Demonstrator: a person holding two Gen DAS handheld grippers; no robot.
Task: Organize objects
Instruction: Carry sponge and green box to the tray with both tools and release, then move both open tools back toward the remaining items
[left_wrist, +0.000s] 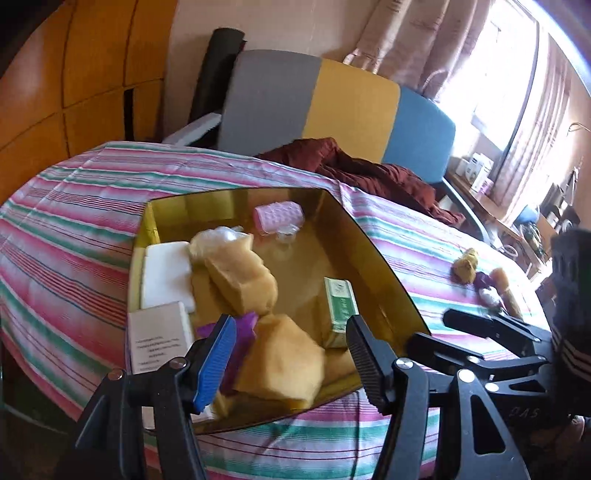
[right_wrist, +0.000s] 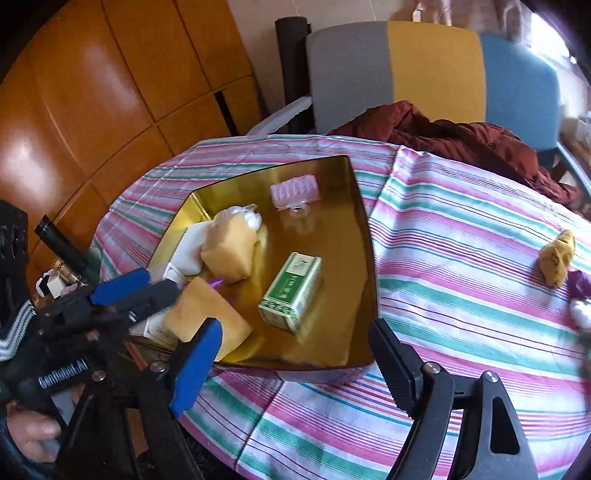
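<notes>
A gold tray sits on the striped tablecloth. It holds a green box, two tan pouches, a pink roller, white items and a purple item. My left gripper is open and empty just above the near tan pouch; it also shows in the right wrist view. My right gripper is open and empty over the tray's near edge. Small loose items lie to the right: a yellow one, a purple one and a white one.
A chair with grey, yellow and blue back stands behind the table with a dark red cloth on it. Orange wooden panels are at the left. A cluttered desk is at the far right.
</notes>
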